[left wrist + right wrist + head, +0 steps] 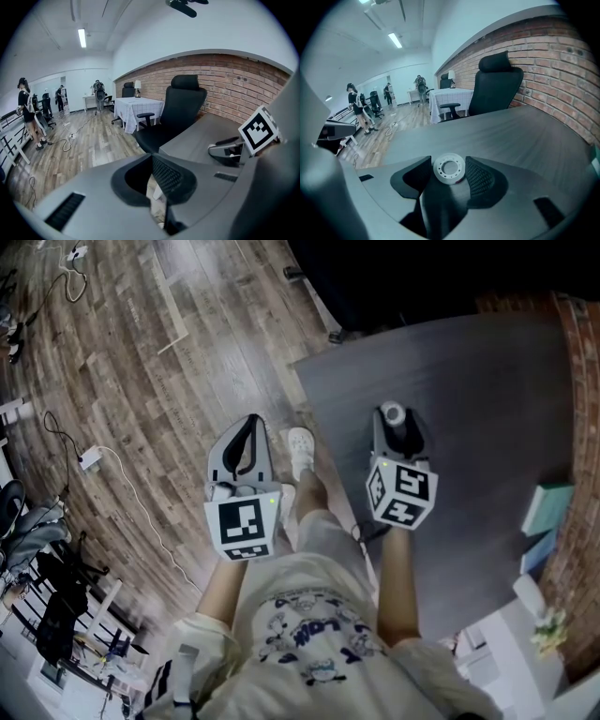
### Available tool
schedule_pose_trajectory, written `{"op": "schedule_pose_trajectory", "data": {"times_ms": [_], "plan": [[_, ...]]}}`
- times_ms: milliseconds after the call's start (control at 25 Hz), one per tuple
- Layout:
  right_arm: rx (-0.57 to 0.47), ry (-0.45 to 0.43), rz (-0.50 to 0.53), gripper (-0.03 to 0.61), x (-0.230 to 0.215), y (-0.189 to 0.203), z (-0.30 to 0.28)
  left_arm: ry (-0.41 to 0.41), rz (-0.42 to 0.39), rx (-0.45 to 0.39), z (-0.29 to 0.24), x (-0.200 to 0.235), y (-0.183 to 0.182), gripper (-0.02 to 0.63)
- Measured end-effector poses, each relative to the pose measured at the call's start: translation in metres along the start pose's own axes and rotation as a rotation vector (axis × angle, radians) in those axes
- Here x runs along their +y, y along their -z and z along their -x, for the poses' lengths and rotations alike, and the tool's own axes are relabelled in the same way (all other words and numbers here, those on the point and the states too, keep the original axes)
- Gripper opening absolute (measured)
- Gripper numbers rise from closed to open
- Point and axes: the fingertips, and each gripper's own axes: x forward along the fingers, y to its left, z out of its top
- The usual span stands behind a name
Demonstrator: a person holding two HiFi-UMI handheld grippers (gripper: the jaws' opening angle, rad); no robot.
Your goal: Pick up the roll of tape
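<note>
White ring-shaped roll of tape [449, 169] with a pale plastic core, flat face up, clamped between the jaws of the right gripper [448, 164], one dark ribbed pad against each side of its rim. In the head view, the same roll [391, 414] sitting at the very tip of that gripper [393, 422], over the smooth dark grey table [487, 399] and near its left edge, well apart from the teal boxes [548, 507] at the right edge. Not possible to tell from either view whether the roll hangs clear of the tabletop or rests on it.

Left gripper [250, 422] held off the table, beyond its left edge and above the wood-plank floor [141, 381], jaws drawn together with nothing between them. Only floor showing past the jaw tips in the left gripper view.

Judged as the grasp-and-lift stage: grip made, lift either in hand or just due. Next move, on that reading, calls for firm pressure on the rim and a level, upward carry, since a thin ring pinched at two points could pivot or slip. Further out, a black high-backed office chair [497, 84] at the table's far edge, in front of a red brick wall [562, 56].
</note>
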Motion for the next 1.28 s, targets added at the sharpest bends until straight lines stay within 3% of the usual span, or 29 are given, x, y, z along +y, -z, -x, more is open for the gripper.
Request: {"op": "schedule_pose_trajectory", "data": {"times_ms": [760,1280], "plan": [[-0.009,0.015,-0.019,0.198,-0.003,0.000,-0.008,-0.015,0.010,-0.018,-0.005,0.000,-0.004,0.002],[-0.183,-0.006,-0.010,0.198,0.007,-0.042,-0.039,-0.055,0.000,-0.126,-0.042,0.020,-0.022,0.002]]}}
